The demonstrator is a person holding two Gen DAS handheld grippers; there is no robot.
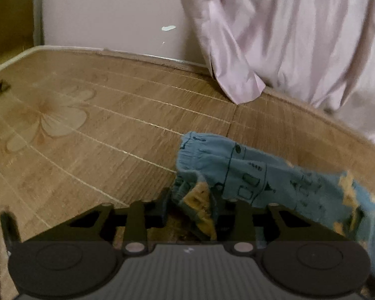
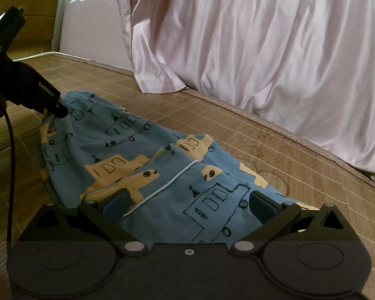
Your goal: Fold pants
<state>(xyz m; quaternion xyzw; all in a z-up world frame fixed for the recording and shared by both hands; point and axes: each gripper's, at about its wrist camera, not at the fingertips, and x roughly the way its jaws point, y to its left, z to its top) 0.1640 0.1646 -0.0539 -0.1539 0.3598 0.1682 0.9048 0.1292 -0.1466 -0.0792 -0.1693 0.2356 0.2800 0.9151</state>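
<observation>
Left wrist view: the left gripper fills the bottom of the frame, its black body and linkages blocking what lies beneath. Its jaws are closed on a bunched fold of the pants, blue cloth printed with dark outline drawings and orange patches. The gathered waistband rises just above the fingers, and the rest of the garment trails to the right, where it blurs and is cut off by the frame edge. The pants lie on a woven bamboo mat with a pale flower pattern. A pink curtain hangs at upper right, its lowest corner reaching the mat's far edge. A pink wall with a chipped patch stands behind. A small dark object at the far left edge is too cropped to identify.

Right wrist view: the right gripper sits low over the pants, its jaws spread wide, one finger on each side of the cloth. Whether the pads touch the fabric cannot be told. The pants stretch away across the mat toward upper left. There the left gripper pinches the cloth near the waistband, its body dark and partly out of frame, a cable hanging below. A sliver of a hand shows at the left edge. The curtain covers the background.
</observation>
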